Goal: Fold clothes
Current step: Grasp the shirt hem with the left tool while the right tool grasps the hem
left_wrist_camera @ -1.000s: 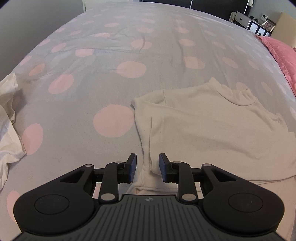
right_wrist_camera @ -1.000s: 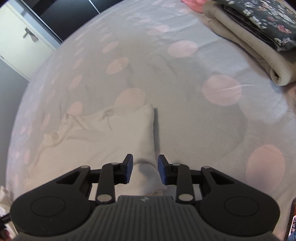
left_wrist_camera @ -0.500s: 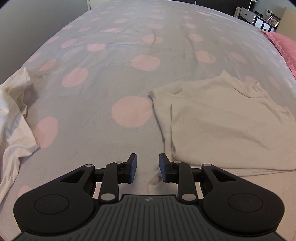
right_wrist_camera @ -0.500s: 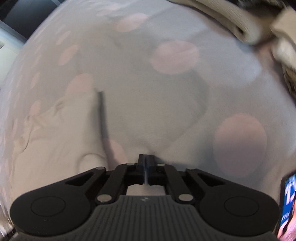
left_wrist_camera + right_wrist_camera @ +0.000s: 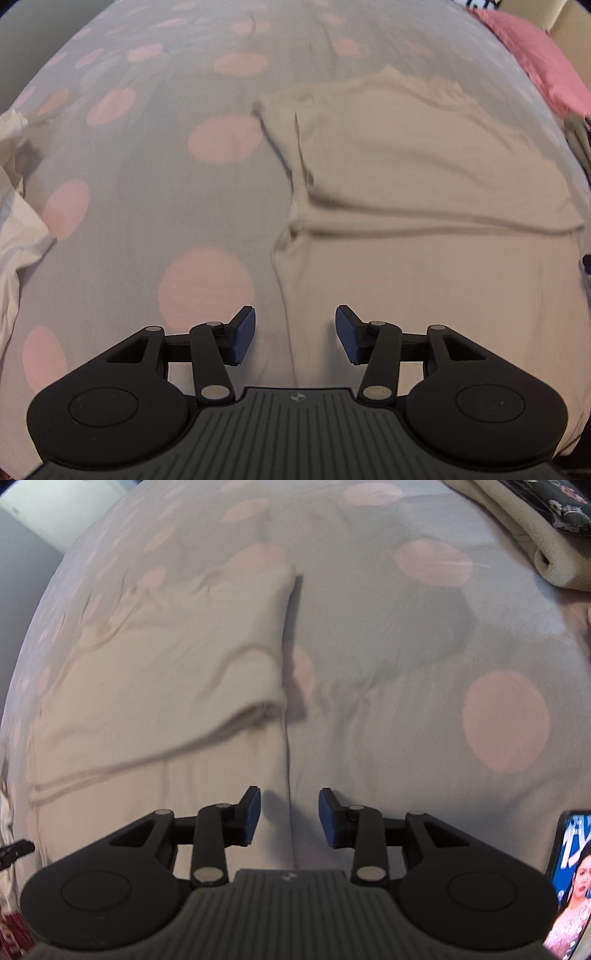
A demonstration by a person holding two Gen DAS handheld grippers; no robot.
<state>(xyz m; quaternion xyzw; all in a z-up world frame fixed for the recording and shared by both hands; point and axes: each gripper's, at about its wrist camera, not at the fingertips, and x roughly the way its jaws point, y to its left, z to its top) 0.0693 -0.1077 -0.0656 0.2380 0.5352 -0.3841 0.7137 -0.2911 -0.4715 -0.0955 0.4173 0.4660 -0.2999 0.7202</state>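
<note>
The bed sheet (image 5: 155,206), grey with pink dots, fills both views. On it lies the cream top (image 5: 417,158), spread flat with its collar at the far end and one short sleeve pointing left. A straight fold line crosses the top from side to side, so the upper part lies doubled over the lower part, which reaches down toward the cameras. In the right wrist view the same top (image 5: 159,672) lies on the left half of the sheet, and its right edge runs down between the fingers. A white cloth (image 5: 14,221) lies crumpled at the left border of the sheet. A pink pillow (image 5: 546,62) sits at the far right corner, and a pile of folded clothes (image 5: 532,535) is at the upper right. A phone (image 5: 570,882) with a lit screen lies at the lower right.

The left gripper (image 5: 294,334) is spread wide and holds nothing, over the left edge of the top. The right gripper (image 5: 289,818) is also spread and empty. Half a second ago its fingers were pressed together; now they stand apart. The left fingers were nearer to each other before, and the top's lower part now appears longer.
</note>
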